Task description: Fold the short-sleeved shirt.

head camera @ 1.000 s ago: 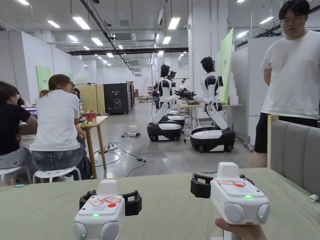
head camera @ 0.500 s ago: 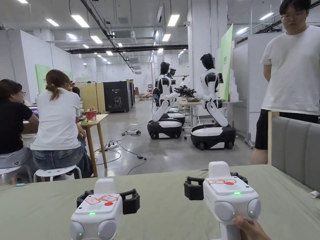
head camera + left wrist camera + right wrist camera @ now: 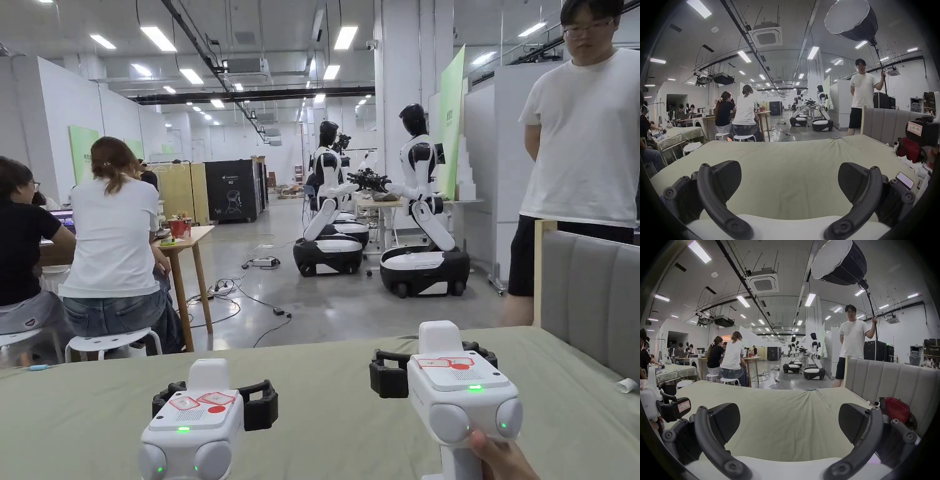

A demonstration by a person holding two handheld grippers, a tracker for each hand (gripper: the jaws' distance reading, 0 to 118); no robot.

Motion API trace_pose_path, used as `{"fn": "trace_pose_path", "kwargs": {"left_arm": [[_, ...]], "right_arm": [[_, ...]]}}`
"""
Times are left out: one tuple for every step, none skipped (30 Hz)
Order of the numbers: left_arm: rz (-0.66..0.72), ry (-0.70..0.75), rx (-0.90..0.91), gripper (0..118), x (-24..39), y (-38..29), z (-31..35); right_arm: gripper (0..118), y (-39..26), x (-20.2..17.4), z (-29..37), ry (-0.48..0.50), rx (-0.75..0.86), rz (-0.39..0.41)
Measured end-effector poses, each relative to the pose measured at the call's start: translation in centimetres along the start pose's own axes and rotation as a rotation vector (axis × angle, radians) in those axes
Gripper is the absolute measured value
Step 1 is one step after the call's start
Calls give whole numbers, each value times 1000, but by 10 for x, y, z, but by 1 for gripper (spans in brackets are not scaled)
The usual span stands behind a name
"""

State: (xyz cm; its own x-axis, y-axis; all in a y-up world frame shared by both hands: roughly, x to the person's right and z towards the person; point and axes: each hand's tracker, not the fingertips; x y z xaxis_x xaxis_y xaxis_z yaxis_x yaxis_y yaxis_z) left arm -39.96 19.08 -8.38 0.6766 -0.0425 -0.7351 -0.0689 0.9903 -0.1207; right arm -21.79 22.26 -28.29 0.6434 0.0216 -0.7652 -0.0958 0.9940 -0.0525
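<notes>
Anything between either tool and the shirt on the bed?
No shirt visible to judge by. Left tool and right tool hang open over bare green sheet; nothing lies on the sheet ahead of them.

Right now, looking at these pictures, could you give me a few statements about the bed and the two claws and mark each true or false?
1. Both claws, the left claw and the right claw, are open and hold nothing. True.
2. A red fabric bag lies by the grey padded headboard. True.
3. A blue shirt is spread flat on the pale green bedsheet. False: bare sheet lies ahead of the claws.
4. The standing person in the white T-shirt holds a broom. False: it is a light stand pole.
</notes>
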Motion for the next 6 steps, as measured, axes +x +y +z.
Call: {"fn": "trace_pose_path", "kwargs": {"left_arm": [[-1, 2, -1, 118, -1, -1, -3], [-3, 4, -2, 118, -1, -1, -3], [-5, 6, -1, 118, -1, -1, -3], [-6, 7, 1, 118, -1, -1, -3], [-6, 9, 2, 118, -2, -2, -4], [-3, 8, 1, 118, -2, -1, -5]], "right_arm": [[118, 0, 0, 0, -4, 4, 5], [118, 1, -1, 0, -17, 3, 4], [118, 2, 0, -1, -17, -10, -5], [118, 2, 2, -2, -15, -31, -23], [118, 2, 2, -2, -13, -27, -27], [118, 0, 3, -3, -21, -23, -25]]}}
